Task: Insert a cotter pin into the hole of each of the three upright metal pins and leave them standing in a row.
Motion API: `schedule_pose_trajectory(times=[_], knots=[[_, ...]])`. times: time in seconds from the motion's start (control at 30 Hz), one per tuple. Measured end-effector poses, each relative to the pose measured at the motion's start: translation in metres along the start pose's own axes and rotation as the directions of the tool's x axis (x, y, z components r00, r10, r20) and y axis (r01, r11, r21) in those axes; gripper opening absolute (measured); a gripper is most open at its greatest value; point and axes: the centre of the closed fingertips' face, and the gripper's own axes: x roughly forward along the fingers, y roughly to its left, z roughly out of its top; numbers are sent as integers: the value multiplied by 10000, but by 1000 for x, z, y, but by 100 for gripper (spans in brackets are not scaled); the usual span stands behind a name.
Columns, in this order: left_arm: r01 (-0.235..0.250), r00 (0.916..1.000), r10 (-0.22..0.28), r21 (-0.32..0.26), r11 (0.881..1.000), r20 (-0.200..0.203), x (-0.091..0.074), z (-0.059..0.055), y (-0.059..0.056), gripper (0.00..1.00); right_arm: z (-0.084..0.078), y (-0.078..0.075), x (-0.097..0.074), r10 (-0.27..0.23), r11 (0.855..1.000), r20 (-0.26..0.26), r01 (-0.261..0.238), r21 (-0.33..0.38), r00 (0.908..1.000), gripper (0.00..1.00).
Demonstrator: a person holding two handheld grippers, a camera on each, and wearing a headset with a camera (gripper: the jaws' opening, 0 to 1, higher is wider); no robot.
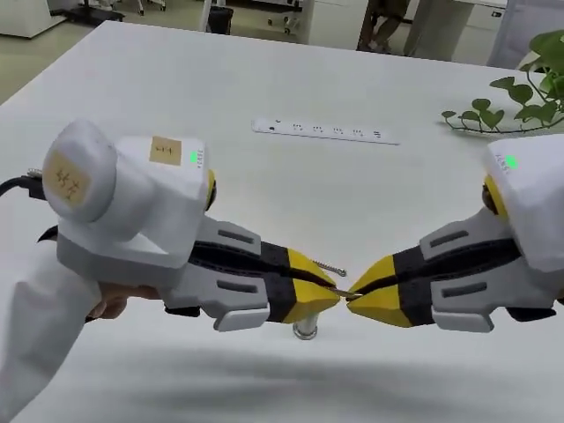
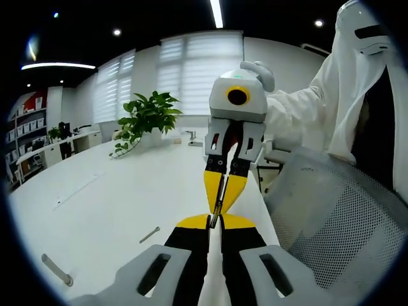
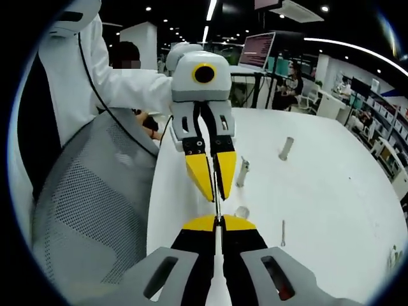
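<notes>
Grippers are nose to nose just above the metal pin (image 1: 306, 330), which stands upright on the bench (image 1: 176, 97); in the head view its top shows right under the yellow tips. Left gripper (image 1: 337, 298) comes in from the left of the metal pin and right gripper (image 1: 352, 298) from the right, tips almost touching. Left jaws are together and right jaws are together, each pinched on one end of the same cotter pin (image 1: 345, 293). That pin bridges the small gap between them, roughly level, off the bench and over the metal pin. The right gripper view agrees: the cotter pin (image 3: 217, 205) runs as a thin line from its own closed tips straight into the left gripper's closed tips, with the metal pin (image 3: 241, 211) just beside that line. Spare cotter (image 1: 330, 268) lies flat on the bench just past the metal pin, touching nothing. Two more pins, second pin (image 3: 243, 172) and third pin (image 3: 286, 148), stand further out from the metal pin, each apart from the other. Can't tell at this size if any hole is filled. Power strip (image 1: 324, 131) lies well beyond the metal pin, and the plant (image 1: 520, 92) is far off to its right at the bench edge
</notes>
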Motion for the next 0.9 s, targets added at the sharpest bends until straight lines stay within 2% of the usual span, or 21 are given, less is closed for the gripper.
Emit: schedule_pose_trajectory(times=[0.07, 0.1, 0.13, 0.23, 0.27, 0.4, 0.47, 0.57, 0.7, 0.83, 0.9], knots=[[-43, 10000, 41, -357, 9994, -44, -1, -3, 2, 15, -3, -4, -2, -157, 9999, -110, 158, 54, 9998, 0], [-68, 10000, 67, -288, 9996, -37, -2, -3, 3, 22, -7, -6, -2, -217, 9996, -207, 220, 147, 9995, 0], [-332, 9994, 331, -208, 9992, -64, -3, -5, 8, 29, -13, -9, -3, -336, 9991, -414, 345, 228, 9986, 0], [-723, 9967, 715, -191, 9972, -391, -6, -13, 17, 36, -28, -15, -4, -556, 9954, -884, 621, 726, 9945, 0], [-900, 9940, 889, -144, 9958, -632, -7, -17, 22, 37, -32, -18, -4, -573, 9948, -936, 647, 783, 9940, 0], [-1075, 9903, 1067, -49, 9942, -896, -5, -21, 30, 36, -48, -19, -2, -564, 9948, -1666, 696, 749, 9844, 0], [-1096, 9879, 1093, 35, 9940, -1100, -2, -23, 33, 36, -51, -20, 0, -586, 9947, -1836, 730, 726, 9813, 0], [-926, 9835, 967, 339, 9951, -1530, 4, -28, 33, 35, -58, -21, 3, -517, 9900, -2173, 786, 1170, 9747, 0], [-709, 9774, 828, 677, 9952, -1944, 13, -31, 32, 33, -62, -23, 7, -528, 9928, -2400, 768, 917, 9693, 0], [-361, 9664, 594, 967, 9947, -2501, 20, -39, 32, 27, -65, -25, 9, -499, 9939, -2562, 734, 829, 9653, 0], [-332, 9656, 570, 972, 9947, -2537, 22, -39, 33, 25, -65, -26, 9, -491, 9939, -2570, 726, 827, 9652, 0]])
